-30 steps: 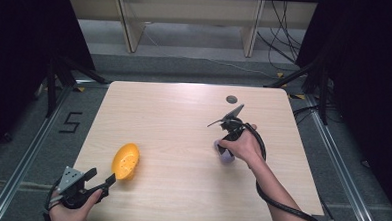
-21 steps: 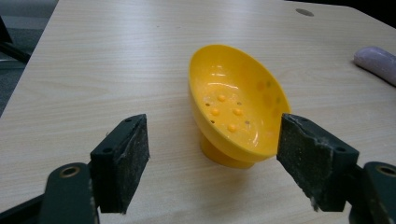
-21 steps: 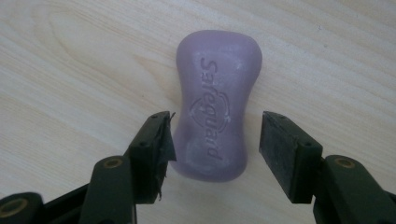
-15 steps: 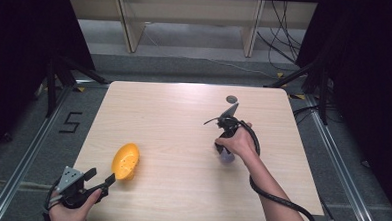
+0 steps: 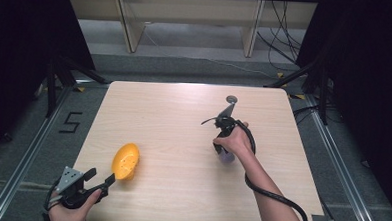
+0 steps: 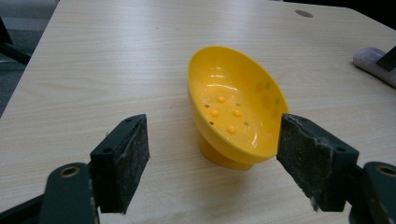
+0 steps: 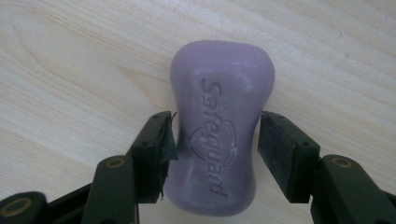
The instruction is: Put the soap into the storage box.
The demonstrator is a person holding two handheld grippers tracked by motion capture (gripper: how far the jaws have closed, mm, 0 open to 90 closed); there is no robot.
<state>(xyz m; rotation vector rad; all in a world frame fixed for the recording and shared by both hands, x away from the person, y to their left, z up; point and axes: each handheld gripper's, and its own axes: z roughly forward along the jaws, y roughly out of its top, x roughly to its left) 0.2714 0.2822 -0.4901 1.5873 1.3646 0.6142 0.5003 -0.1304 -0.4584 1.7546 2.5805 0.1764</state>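
Observation:
A yellow soap dish [image 5: 125, 161] with small bumps and holes inside [image 6: 233, 112] stands on the table at the front left, tipped on its foot. My left gripper [image 5: 101, 179] [image 6: 214, 140] is open just in front of the dish, with its jaws wide apart on either side of the near rim and not touching it. A purple soap bar [image 7: 219, 130] stamped "Safeguard" lies flat on the wood right of centre [image 5: 226, 156] [image 6: 373, 63]. My right gripper [image 5: 221, 150] [image 7: 217, 140] points down over the bar, open, its pads close against the bar's narrow waist.
The light wooden table [image 5: 174, 114] has a small dark round spot [image 5: 231, 99] near its far edge. A black cable [image 5: 275, 194] trails from the right gripper along the forearm. Dark stands and shelf legs stand on the floor beyond the table.
The right hand has shifted slightly left and toward the person, and its gripper now straddles the soap bar. The left gripper and the dish have barely moved.

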